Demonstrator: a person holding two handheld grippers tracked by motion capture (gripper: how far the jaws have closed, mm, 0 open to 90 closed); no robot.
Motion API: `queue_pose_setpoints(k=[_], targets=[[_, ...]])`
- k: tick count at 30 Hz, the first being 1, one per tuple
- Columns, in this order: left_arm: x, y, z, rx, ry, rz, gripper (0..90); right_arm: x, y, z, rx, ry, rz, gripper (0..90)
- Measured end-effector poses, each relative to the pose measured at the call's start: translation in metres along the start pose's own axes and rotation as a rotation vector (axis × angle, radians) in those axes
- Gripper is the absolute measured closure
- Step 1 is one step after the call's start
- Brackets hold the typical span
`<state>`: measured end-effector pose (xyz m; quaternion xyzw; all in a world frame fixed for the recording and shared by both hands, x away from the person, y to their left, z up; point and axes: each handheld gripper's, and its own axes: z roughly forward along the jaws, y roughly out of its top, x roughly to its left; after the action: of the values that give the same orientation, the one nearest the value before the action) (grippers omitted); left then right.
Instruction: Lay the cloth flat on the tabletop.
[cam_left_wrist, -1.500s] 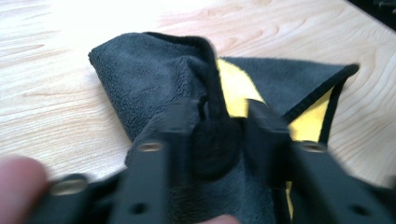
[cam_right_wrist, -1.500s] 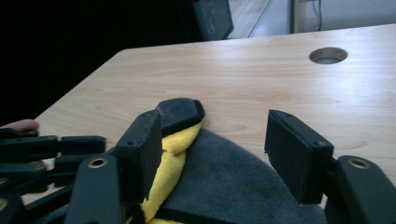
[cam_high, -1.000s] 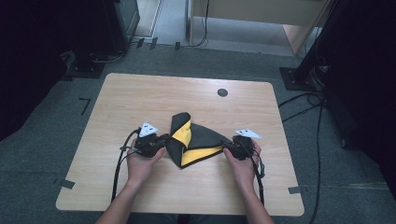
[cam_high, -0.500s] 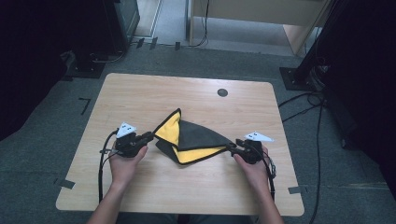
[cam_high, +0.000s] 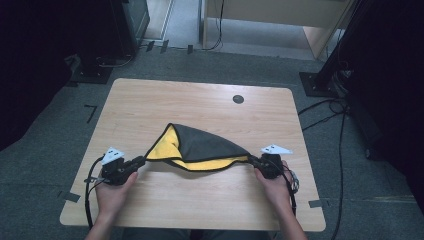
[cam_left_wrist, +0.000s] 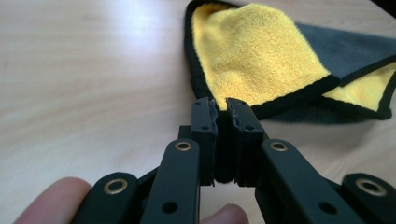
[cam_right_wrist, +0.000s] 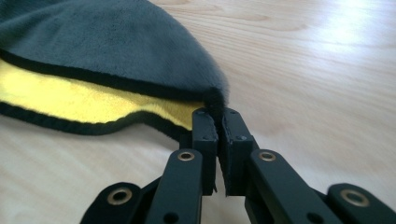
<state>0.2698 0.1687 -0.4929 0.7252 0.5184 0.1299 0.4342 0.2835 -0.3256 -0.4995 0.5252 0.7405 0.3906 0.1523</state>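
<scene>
1. My left gripper (cam_high: 134, 164) is clenched on one corner of the cloth (cam_high: 200, 147), its jaws pinched together over the black hem, as the left gripper view shows with the yellow pile just beyond the tips.
2. My right gripper (cam_high: 256, 161) is clamped on the opposite corner (cam_right_wrist: 215, 100); in the right gripper view the grey face and the black piping run straight into the closed jaws.
3. The cloth lies near the middle of the table (cam_high: 200, 100), a little toward my side, strung between the two grippers. It is folded over on itself, grey side up with the yellow side (cam_left_wrist: 254, 56) showing along the near edge and at the left.
4. I judge it light, soft and limp (a plush microfibre, by the look of the nap). It will sag wherever I do not hold it and take no harm from squeezing.
5. The stitched black edge (cam_left_wrist: 299, 93) looks like the firmest place to grip; the fluffy middle would likely bunch and slip.
6. Pulling the corners apart should flatten it, but too little tension will leave the fold draped.
7. Around it the wood is bare apart from a small dark round cap (cam_high: 238, 99) near the far edge, well clear of the cloth.
8. Cables (cam_high: 89, 195) trail from each gripper toward me; nothing stands in the way.
</scene>
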Motion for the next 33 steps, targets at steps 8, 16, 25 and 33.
queue_pose_setpoints(k=[8, 16, 25, 33], targets=[[0.018, -0.018, -0.007, 0.049, 0.009, -0.04, 82.4, 0.002, -0.029, -0.04, 0.015, -0.037, 0.034, 69.3], [0.014, -0.02, 0.0, 0.076, 0.022, -0.011, 82.1, 0.052, -0.003, -0.038, -0.117, 0.117, -0.038, 60.2], [0.014, -0.021, -0.001, 0.068, 0.014, 0.004, 82.1, 0.148, 0.019, 0.044, -0.066, 0.25, -0.138, 52.0], [0.014, -0.021, -0.002, 0.057, 0.007, -0.001, 82.0, 0.193, 0.017, 0.09, -0.023, 0.015, -0.168, 47.8]])
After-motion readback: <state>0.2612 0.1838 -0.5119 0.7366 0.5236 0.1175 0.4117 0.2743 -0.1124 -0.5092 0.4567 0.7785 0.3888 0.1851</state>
